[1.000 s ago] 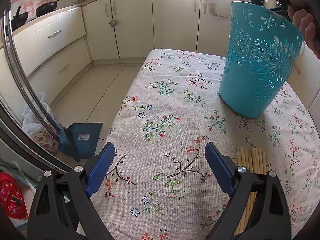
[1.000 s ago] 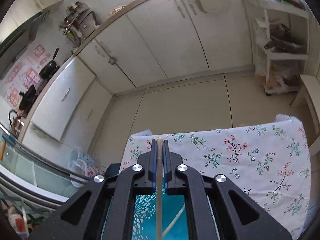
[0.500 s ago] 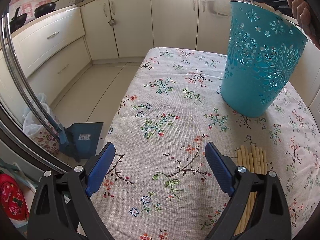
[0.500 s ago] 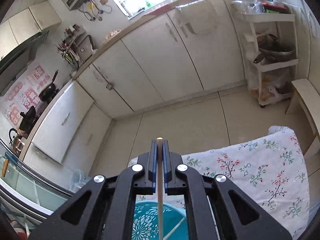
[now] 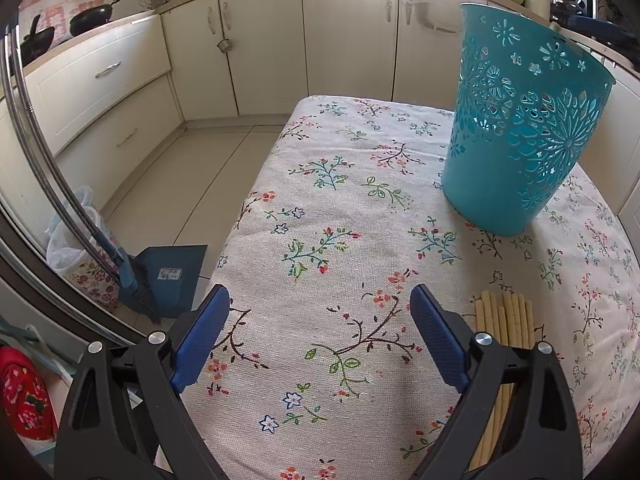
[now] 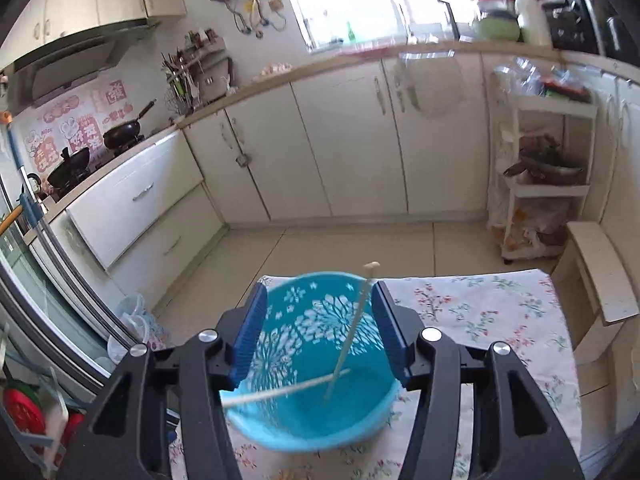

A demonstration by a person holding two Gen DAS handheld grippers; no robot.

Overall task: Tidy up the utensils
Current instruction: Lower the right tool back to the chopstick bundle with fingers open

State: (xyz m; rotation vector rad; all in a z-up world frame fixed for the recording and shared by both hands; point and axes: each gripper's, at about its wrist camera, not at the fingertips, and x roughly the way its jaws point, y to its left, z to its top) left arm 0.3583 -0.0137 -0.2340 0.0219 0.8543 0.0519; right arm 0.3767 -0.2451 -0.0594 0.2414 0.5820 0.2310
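right gripper (image 6: 316, 332) jaws opening, a thin pale wooden chopstick (image 6: 352, 332) loose between them over the perforated teal plastic basket (image 6: 312, 420); left gripper (image 5: 320, 340) jaws open, empty. chopsticks look light, stiff, slippery: pinch mid-shaft.

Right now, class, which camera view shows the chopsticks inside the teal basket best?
The right wrist view: it looks down into the teal basket, showing two chopsticks leaning inside. The left wrist view shows only the basket's patterned outside, its inside hidden, plus a separate bundle of chopsticks lying on the tablecloth.

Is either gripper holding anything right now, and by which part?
Nothing is held. The right gripper is opening, pads clear of the chopstick standing in the basket. The left gripper is open over the tablecloth.
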